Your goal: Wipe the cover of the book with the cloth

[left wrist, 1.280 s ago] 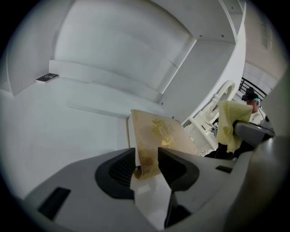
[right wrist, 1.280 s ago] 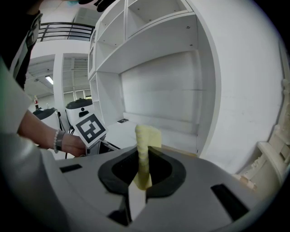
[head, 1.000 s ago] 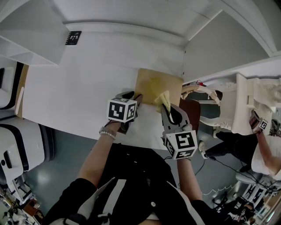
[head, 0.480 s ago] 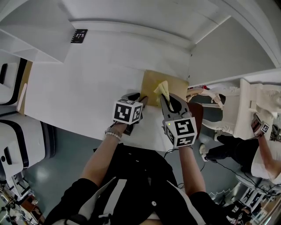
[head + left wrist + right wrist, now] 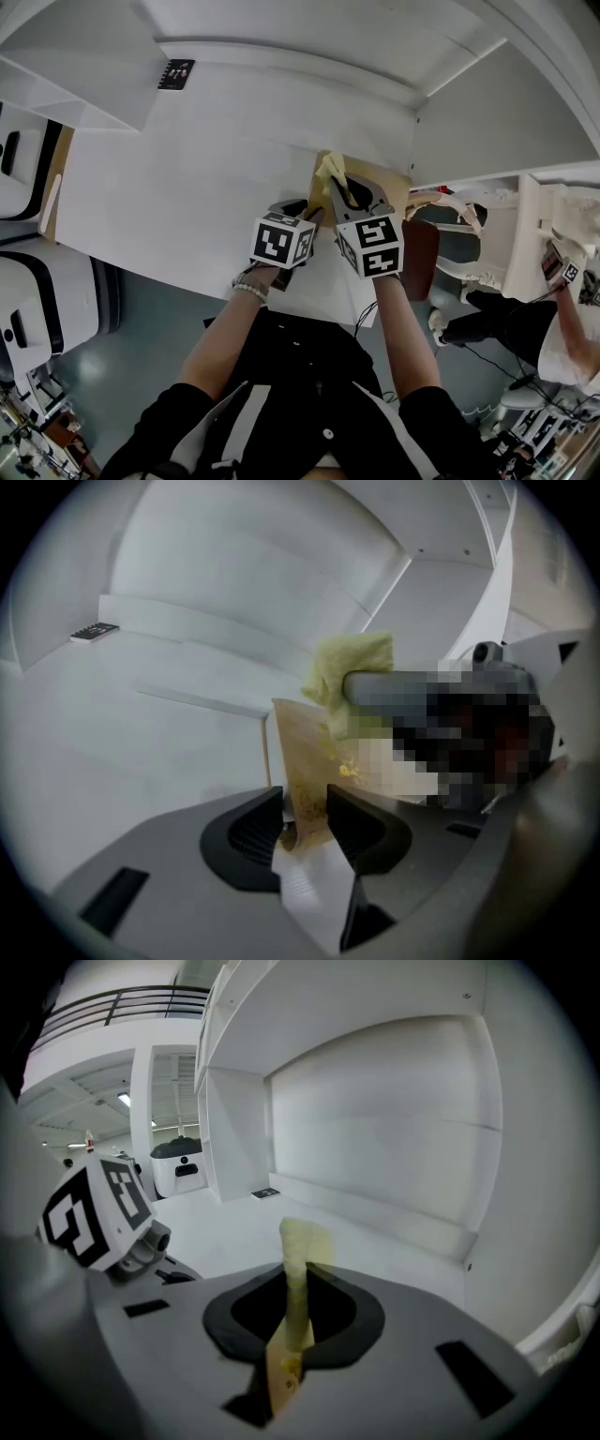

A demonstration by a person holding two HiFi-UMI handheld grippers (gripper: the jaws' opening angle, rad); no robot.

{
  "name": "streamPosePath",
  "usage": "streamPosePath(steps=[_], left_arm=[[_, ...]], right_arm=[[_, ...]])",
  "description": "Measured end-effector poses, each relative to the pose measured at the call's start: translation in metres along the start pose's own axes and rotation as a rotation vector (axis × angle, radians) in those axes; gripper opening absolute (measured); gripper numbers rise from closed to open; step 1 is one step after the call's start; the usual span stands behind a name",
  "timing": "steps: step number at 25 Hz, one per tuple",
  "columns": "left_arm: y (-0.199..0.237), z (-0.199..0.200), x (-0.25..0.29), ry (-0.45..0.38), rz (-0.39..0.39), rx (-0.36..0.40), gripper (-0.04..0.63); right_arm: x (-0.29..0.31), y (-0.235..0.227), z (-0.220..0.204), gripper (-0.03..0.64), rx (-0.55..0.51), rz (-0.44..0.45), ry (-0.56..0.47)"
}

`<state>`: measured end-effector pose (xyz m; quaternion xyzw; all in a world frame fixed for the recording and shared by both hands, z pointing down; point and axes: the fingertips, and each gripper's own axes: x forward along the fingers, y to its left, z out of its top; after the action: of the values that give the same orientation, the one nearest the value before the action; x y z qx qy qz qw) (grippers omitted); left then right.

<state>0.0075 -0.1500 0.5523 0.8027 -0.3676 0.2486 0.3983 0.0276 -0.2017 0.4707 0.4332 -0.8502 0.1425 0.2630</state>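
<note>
**Yellow cloth on the brown cover: the wipe looks under way**

From the head view, a brown book (image 5: 382, 183) lies at the right-hand end of the white table (image 5: 187, 178), close to the table's edge. The left gripper (image 5: 309, 214) sits at the book's near-left corner. The right gripper (image 5: 349, 192) is over the cover just beside it. A crumpled yellow cloth (image 5: 328, 171) sticks out past its tips, toward the book's left side.

In the left gripper view, the jaws stand narrow and are clamped on the corner of the book (image 5: 302, 771), with the brown cover running up between the pads. A white sheet shows below them. Beyond, the cloth (image 5: 354, 672) bunches around one grey finger of the right gripper. Whether the cloth presses on the cover or hangs just above it, I cannot tell from here.

In the right gripper view, the jaws are closed tight on the cloth (image 5: 300, 1260), which rises as a thin folded strip from between them. A tan sliver shows underneath, probably the cover. The left gripper's marker cube (image 5: 94, 1211) is close by on the left.

My reading is that the book is pinned and the wiping stroke is in hand. The next move calls for dragging the cloth flat across the cover, with light downward pressure. The left grip should hold firm so the book does not slide toward the table edge.
</note>
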Motion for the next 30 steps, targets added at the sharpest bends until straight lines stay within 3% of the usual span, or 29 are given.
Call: streamPosePath(steps=[15, 30], left_arm=[[0.001, -0.001, 0.000, 0.022, -0.013, -0.003, 0.144], [0.003, -0.001, 0.000, 0.017, 0.010, -0.018, 0.144]], right_arm=[[0.061, 0.000, -0.025, 0.037, 0.008, 0.006, 0.155], [0.041, -0.034, -0.040, 0.037, 0.084, -0.089, 0.156]])
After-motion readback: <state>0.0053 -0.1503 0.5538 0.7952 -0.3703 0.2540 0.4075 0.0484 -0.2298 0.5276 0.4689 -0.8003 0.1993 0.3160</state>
